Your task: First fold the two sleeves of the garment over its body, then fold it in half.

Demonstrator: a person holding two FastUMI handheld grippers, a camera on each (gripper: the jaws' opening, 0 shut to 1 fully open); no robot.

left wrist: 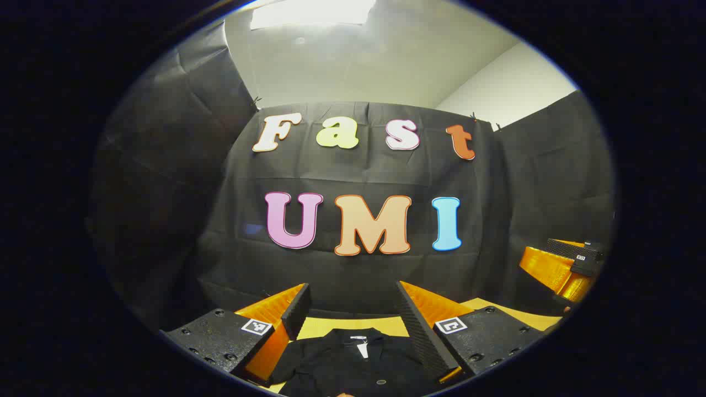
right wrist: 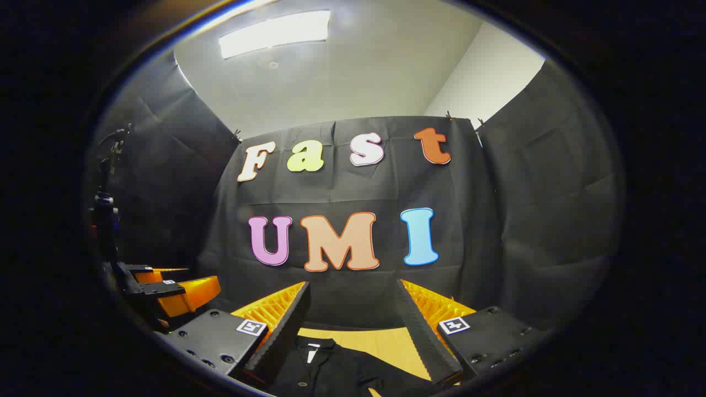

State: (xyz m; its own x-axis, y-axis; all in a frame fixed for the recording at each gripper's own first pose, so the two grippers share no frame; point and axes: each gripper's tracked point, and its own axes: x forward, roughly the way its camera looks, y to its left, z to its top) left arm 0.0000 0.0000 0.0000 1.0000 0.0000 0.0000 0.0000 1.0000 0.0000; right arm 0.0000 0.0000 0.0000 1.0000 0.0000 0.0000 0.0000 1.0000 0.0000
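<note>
Black garment (left wrist: pixel 353 361) lies flat; both hand-held grippers hover spread.

Wall: black cloth (left wrist: pixel 353 275) hangs across the back of the booth, creased, pinned along its top edge.
Sides: more black cloth (right wrist: pixel 546 209) closes in the left and right.
Ceiling: pale grey (left wrist: pixel 353 60), plain.
Light: a bright rectangular panel (right wrist: pixel 274 33) is set in the ceiling; it glows white.
Far wall: white (right wrist: pixel 485 77), showing above the cloth at upper right.
Table: yellow top (left wrist: pixel 491 305), its far edge meeting the cloth.
</note>
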